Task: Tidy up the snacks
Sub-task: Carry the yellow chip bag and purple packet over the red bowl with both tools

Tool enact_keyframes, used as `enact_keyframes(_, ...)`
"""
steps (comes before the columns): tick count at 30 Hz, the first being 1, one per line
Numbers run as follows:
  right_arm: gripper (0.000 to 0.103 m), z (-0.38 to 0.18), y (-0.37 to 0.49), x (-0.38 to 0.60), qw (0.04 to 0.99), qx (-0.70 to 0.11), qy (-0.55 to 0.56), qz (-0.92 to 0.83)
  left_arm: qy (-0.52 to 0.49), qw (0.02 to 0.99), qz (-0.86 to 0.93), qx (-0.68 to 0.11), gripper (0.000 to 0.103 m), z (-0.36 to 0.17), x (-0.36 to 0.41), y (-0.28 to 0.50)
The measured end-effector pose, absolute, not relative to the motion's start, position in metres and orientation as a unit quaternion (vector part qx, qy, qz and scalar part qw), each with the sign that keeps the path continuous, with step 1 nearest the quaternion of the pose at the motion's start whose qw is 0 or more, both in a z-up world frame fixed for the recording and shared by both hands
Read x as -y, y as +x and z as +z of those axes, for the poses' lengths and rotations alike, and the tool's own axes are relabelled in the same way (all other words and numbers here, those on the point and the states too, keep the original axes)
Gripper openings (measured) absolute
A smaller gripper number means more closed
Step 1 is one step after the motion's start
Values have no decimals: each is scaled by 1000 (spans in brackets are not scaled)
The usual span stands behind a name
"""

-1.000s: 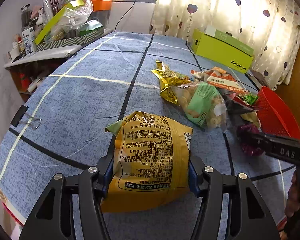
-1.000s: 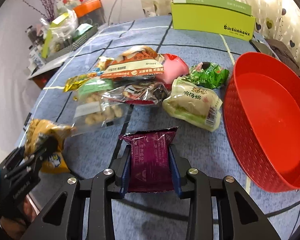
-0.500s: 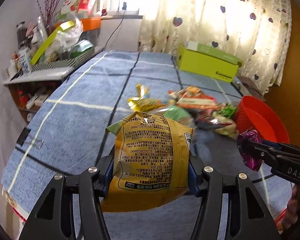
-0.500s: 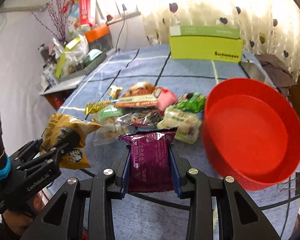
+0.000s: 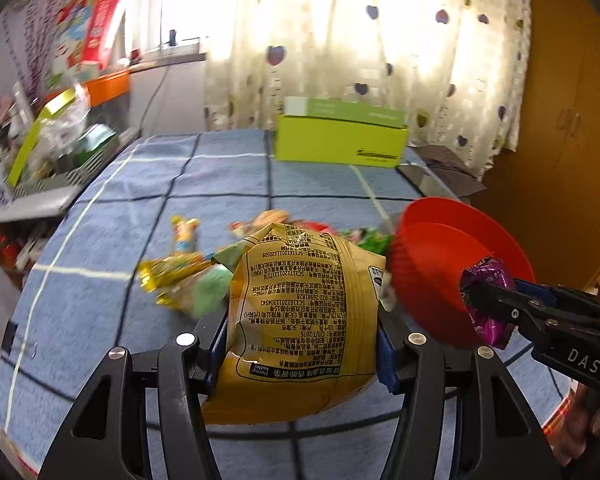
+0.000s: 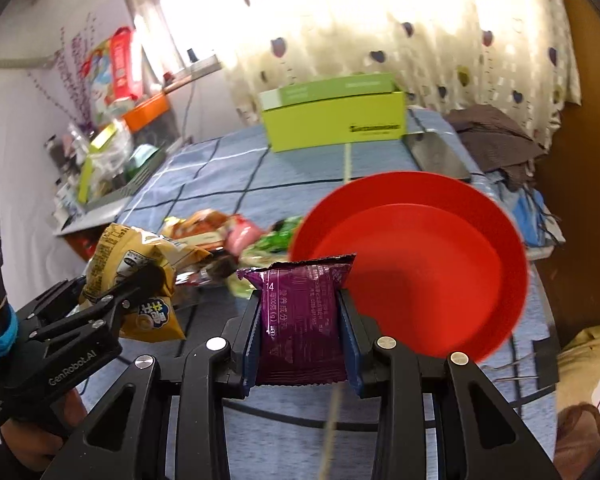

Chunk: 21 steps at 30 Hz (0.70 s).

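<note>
Holding my left hand-held gripper (image 5: 302,354) clamped on a yellow chip bag (image 5: 296,320), right hand-held gripper (image 6: 300,344) pinching a purple packet (image 6: 302,320), red bowl (image 6: 440,248) just beyond, blurred snack pile (image 6: 236,236) probably lying on the worktop (image 5: 220,176).

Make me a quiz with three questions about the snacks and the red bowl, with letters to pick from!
1. Where is the green box?
A. beyond the red bowl, near the curtain
B. inside the bowl
C. on the floor

2. What colour is the packet in the right gripper?
A. blue
B. purple
C. white

3. What is in the red bowl?
A. three packets
B. a cup
C. nothing

Answers: 1 A, it stands at the far table edge. 2 B, its wrapper is purple. 3 C, only bare red shows inside.
</note>
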State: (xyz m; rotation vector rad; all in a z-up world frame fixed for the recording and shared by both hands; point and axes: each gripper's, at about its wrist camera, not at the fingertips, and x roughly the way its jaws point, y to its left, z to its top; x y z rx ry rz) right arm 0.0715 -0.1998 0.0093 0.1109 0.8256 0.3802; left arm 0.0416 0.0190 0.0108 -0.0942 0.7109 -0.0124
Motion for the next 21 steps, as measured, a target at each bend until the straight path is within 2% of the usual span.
enact_keyframes(21, 33, -27, 108, 269, 889, -437, 73, 111, -5, 920, -115, -375, 58, 3, 85, 112)
